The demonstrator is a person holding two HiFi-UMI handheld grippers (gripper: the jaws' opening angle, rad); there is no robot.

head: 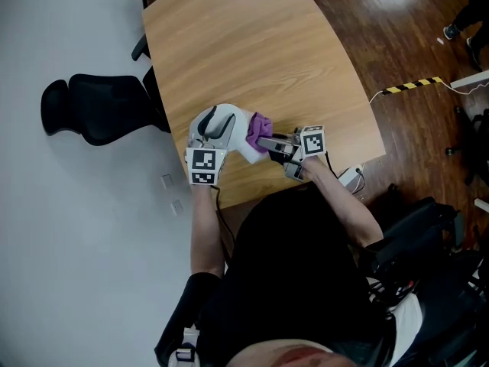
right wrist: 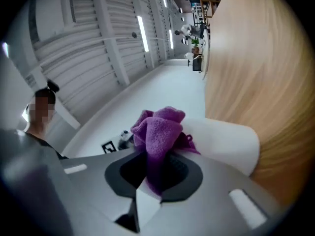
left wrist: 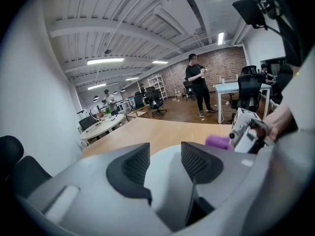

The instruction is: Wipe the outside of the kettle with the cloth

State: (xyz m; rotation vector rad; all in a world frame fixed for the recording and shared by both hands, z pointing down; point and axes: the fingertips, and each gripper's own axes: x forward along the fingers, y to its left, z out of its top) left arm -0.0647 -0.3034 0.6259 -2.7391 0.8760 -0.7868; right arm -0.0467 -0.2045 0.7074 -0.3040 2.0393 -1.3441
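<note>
Fingers on your left gripper [left wrist: 165,155] are clamped on the white kettle [head: 238,131]; your right gripper [right wrist: 157,167] has its fingers pinching the purple cloth [right wrist: 160,127] against the kettle's 3 o'clock side.

White kettle [head: 238,139], dark grey handle [head: 221,127]; purple cloth [head: 262,122]; pale wood-grain bench [head: 244,44]; black chair [head: 99,107]; dark brown floor [head: 412,37].

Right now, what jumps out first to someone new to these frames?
The purple cloth, bunched in the jaws of the right gripper, is pressed against the white kettle at the wooden table edge nearest the person. The left gripper clamps the kettle from the other side.
</note>
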